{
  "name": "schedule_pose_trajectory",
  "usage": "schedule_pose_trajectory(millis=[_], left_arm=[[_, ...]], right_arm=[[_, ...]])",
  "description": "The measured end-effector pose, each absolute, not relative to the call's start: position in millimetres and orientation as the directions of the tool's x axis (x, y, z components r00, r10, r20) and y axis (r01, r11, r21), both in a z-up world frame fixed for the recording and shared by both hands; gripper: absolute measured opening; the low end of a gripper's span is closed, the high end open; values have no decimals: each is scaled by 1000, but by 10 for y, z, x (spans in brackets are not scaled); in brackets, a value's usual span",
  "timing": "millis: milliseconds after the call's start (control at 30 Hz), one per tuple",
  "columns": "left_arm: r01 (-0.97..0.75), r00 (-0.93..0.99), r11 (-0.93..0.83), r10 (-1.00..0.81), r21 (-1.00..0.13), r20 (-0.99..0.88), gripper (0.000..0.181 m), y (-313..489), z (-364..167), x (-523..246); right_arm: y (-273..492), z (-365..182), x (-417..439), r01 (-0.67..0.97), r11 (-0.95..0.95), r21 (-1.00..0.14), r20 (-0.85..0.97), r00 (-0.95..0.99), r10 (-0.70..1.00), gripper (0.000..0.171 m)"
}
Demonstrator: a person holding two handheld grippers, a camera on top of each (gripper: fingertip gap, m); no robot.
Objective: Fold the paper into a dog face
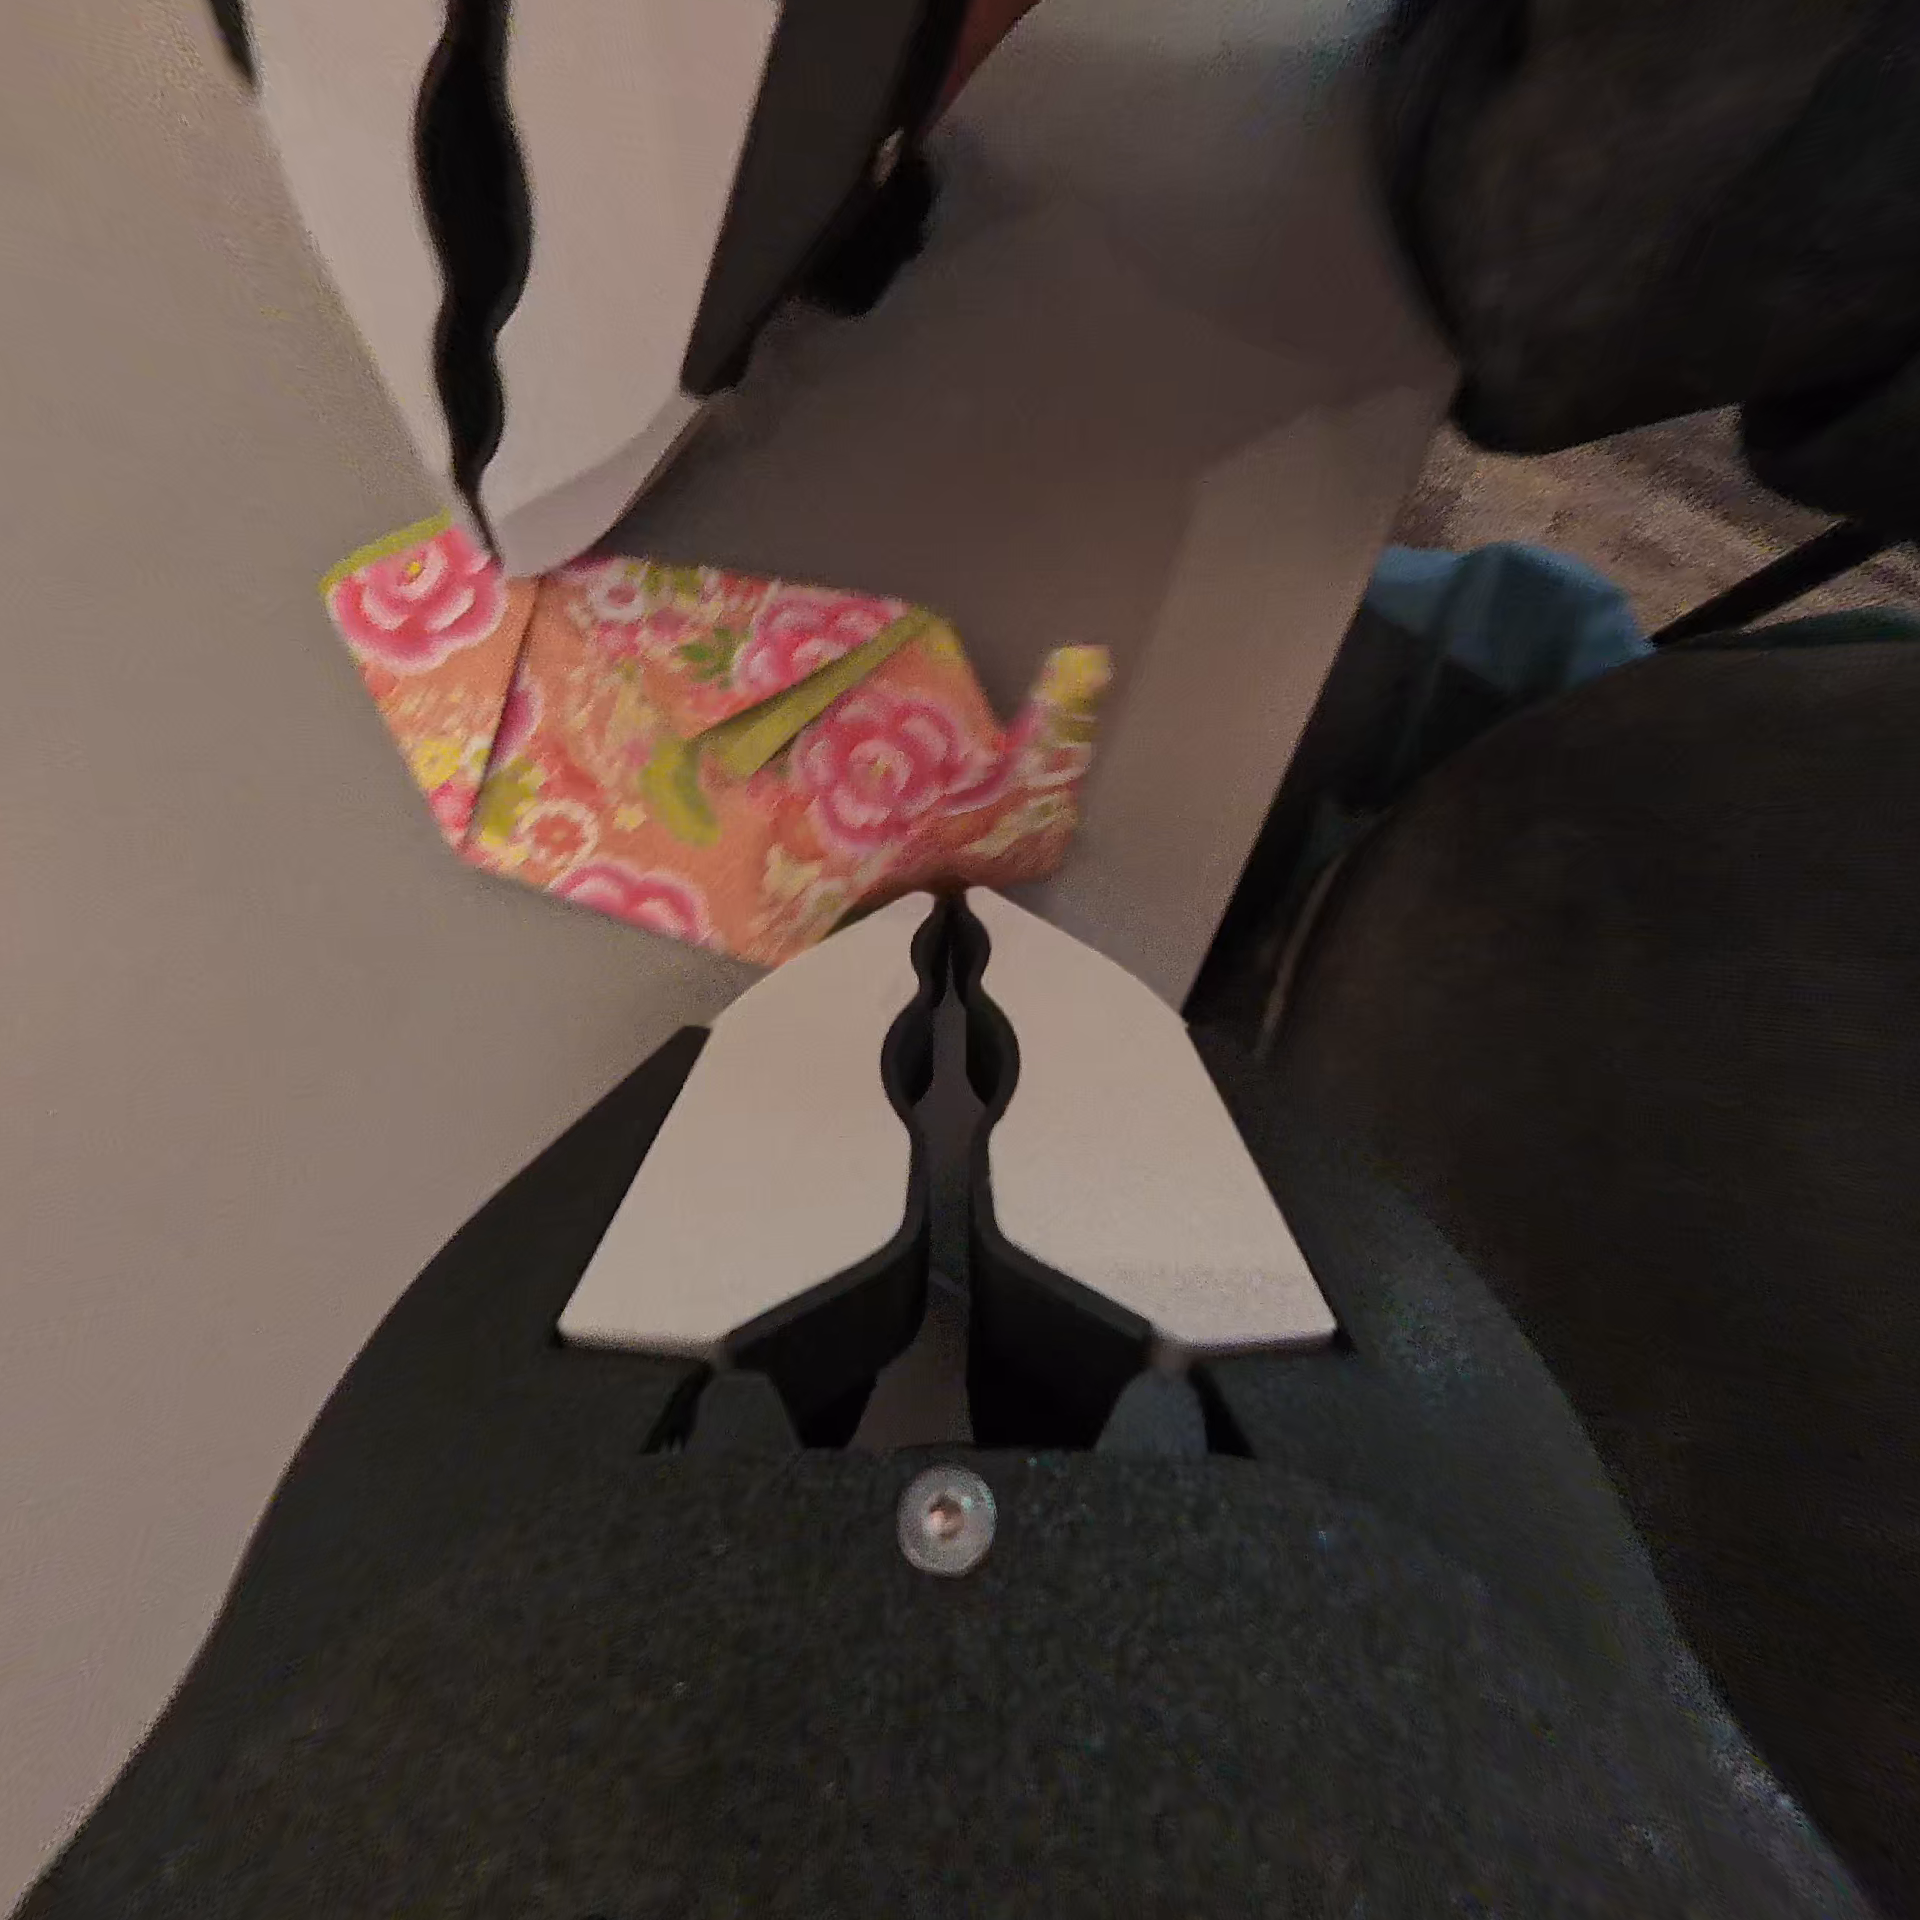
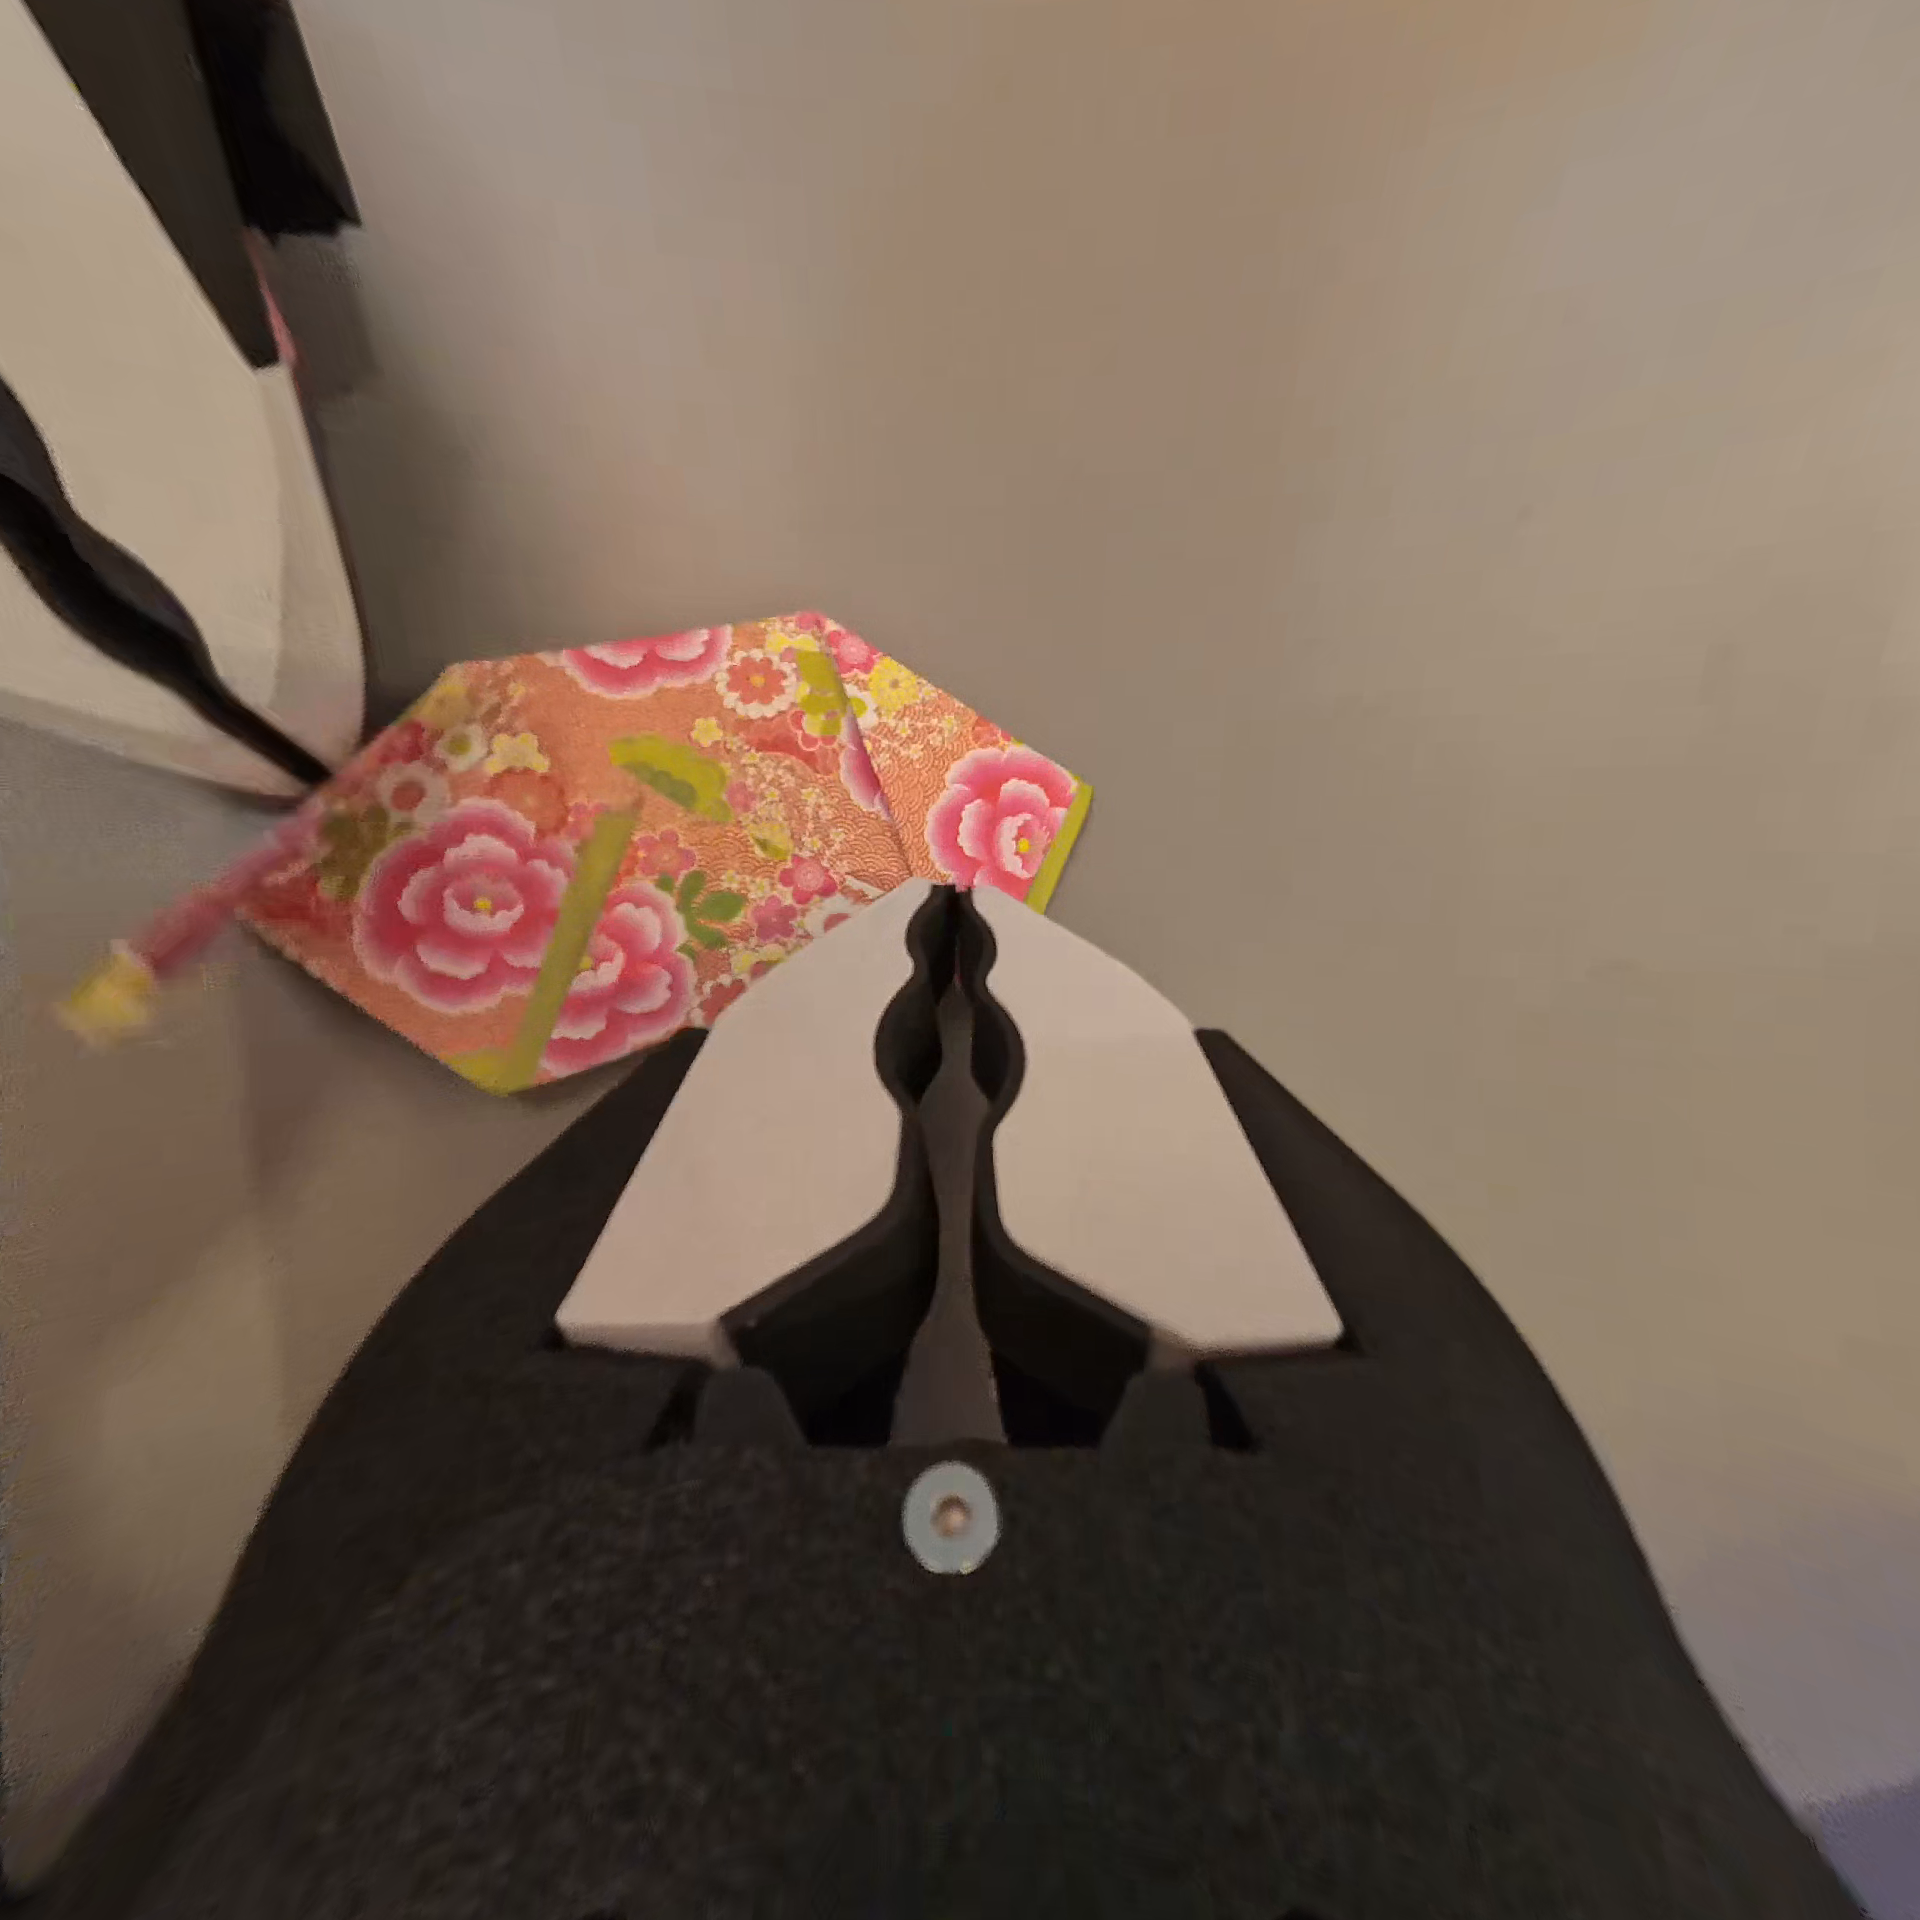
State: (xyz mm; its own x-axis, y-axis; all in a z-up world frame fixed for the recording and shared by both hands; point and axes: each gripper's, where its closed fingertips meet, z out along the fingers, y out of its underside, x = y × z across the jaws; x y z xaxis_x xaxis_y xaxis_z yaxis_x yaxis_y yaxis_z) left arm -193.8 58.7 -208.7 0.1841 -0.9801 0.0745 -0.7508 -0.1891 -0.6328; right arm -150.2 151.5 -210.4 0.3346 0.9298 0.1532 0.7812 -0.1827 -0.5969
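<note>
The paper (image 1: 717, 738) is a folded sheet with pink flowers on orange and lime-green edges. It lies over the white table (image 1: 156, 831), with side flaps folded in. My left gripper (image 1: 951, 902) is shut on the paper's near right edge. My right gripper (image 2: 951, 896) is shut on the opposite corner, by a folded flap. In the left wrist view the right gripper (image 1: 488, 535) pinches the far left corner. In the right wrist view the paper (image 2: 665, 831) fills the middle and the left gripper (image 2: 312, 774) pinches its left edge, where a blurred flap sticks out.
The table's right edge (image 1: 1299, 810) runs close to the paper in the left wrist view. Beyond it are a dark chair (image 1: 1621, 1143), a blue object (image 1: 1496, 613) and grey carpet (image 1: 1558, 499). The table (image 2: 1351, 520) stretches away bare in the right wrist view. The gap from one gripper's tips to the other's is roughly 10 cm.
</note>
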Motion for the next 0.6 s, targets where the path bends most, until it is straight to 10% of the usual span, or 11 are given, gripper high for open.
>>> schedule_pose_trajectory(millis=[600], left_arm=[[-774,204,-192,-978,-604,50,0,795,-2089,-1839]], right_arm=[[1302,-2115,-1108,329,-688,-647,49,918,393,0]])
